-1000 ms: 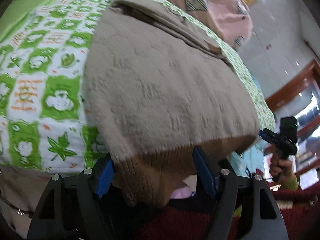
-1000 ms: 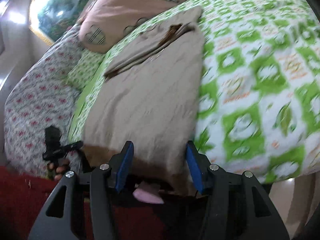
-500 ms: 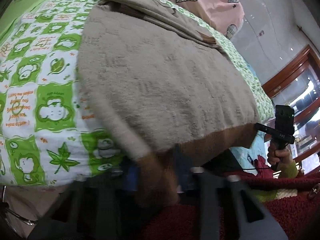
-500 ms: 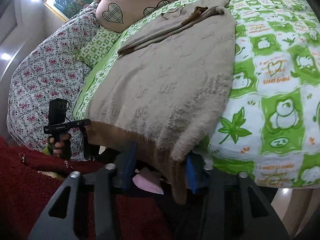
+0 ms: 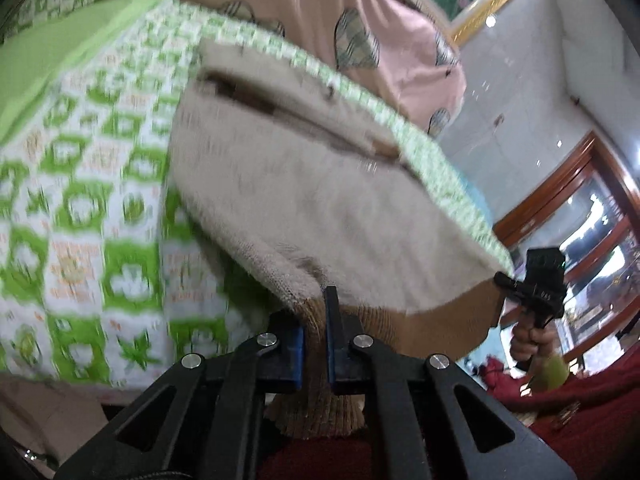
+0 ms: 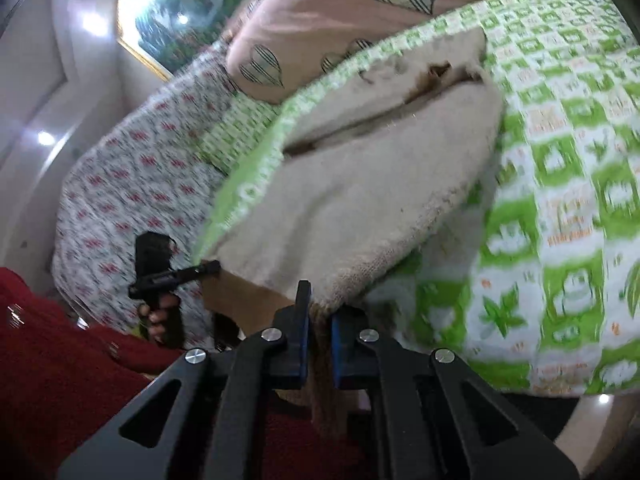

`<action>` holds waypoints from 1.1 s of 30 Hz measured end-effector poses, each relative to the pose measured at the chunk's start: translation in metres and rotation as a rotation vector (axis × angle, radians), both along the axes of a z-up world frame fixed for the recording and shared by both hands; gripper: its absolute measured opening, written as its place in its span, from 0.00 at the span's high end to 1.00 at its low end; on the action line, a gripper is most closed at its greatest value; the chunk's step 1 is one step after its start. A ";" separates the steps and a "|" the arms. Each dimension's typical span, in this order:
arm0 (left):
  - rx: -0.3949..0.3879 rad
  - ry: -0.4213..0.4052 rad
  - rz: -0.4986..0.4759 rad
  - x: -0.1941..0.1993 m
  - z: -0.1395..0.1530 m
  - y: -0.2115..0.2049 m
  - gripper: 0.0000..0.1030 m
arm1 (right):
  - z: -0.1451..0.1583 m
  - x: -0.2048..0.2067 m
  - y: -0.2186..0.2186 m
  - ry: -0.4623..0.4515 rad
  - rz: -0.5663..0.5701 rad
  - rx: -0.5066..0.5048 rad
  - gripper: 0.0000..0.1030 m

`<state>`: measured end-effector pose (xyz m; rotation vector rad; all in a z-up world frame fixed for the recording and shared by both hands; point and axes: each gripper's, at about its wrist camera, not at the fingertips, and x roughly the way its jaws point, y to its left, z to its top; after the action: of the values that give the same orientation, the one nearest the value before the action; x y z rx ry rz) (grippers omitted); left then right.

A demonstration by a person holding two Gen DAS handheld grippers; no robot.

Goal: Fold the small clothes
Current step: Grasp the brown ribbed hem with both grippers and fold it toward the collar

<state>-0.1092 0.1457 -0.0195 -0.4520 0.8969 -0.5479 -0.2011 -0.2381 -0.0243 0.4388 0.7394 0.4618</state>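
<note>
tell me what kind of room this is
Most likely a bedroom: a bed under a green-and-white quilt, a pink pillow with plaid hearts, and a beige sweater laid out on top.

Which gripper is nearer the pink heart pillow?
Neither clearly. The left gripper and right gripper each clamp the sweater's brown hem at the near bed edge, far from the pillow.
</note>
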 end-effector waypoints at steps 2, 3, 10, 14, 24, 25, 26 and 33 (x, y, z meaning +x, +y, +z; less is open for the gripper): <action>-0.030 -0.035 0.021 0.008 0.014 0.005 0.95 | 0.008 0.005 0.003 -0.020 0.008 0.010 0.91; -0.040 -0.052 0.028 0.012 0.021 0.006 0.95 | 0.013 0.010 0.006 -0.034 0.013 0.014 0.91; -0.056 -0.144 0.052 0.052 0.052 0.005 0.95 | 0.045 0.035 0.004 -0.133 0.007 0.039 0.91; -0.058 -0.192 0.069 0.078 0.070 0.005 0.95 | 0.060 0.059 -0.007 -0.183 -0.013 0.064 0.91; -0.042 -0.254 0.112 0.169 0.100 0.001 0.95 | 0.084 0.156 -0.052 -0.219 -0.150 0.064 0.91; -0.034 -0.252 0.113 0.178 0.100 0.000 0.95 | 0.085 0.164 -0.056 -0.214 -0.163 0.061 0.91; -0.023 -0.247 0.113 0.193 0.100 -0.002 0.95 | 0.086 0.175 -0.061 -0.208 -0.178 0.059 0.91; 0.006 -0.175 0.146 0.291 0.073 -0.007 0.95 | 0.077 0.258 -0.092 -0.136 -0.297 0.024 0.91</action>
<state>0.1815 0.1389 0.0531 -0.4534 0.6921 -0.4432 0.0567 -0.3298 0.0527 0.5252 0.5270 0.2187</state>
